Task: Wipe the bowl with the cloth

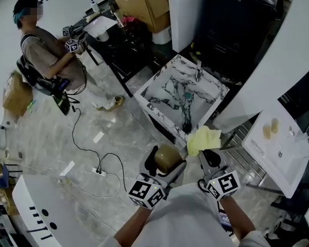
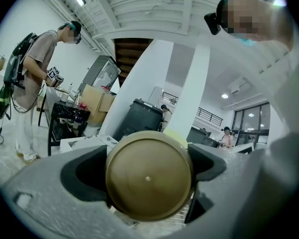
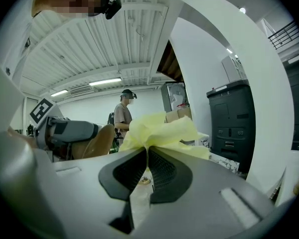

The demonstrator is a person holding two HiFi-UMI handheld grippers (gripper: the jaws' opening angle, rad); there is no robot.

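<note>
**Desk:** What's in front of you?

**Operator:** From the head view I look steeply down on a pale floor (image 1: 51, 138). Ahead of me stands a marble-patterned basin (image 1: 162, 86). Far to my left a person (image 1: 46, 55) stands at a dark table, well apart from me. An open cardboard box (image 1: 144, 1) sits at the top of the view.

**Desk:** And the bowl?

**Operator:** I have the bowl (image 2: 148, 179) up in the air over the floor, near the basin's front corner. It's brown and turned on its side, so its underside faces the left gripper view. The left gripper (image 1: 168, 161) has one jaw on each side of it, clamped onto it.

**Desk:** The cloth?

**Operator:** The cloth (image 3: 159, 131) is yellow and bunched. The right gripper (image 3: 146, 158) has its jaws pressed together on its lower folds, and the rest fans out above them. In the head view it sits just to the right of the bowl. I can't tell whether the two touch.
</note>
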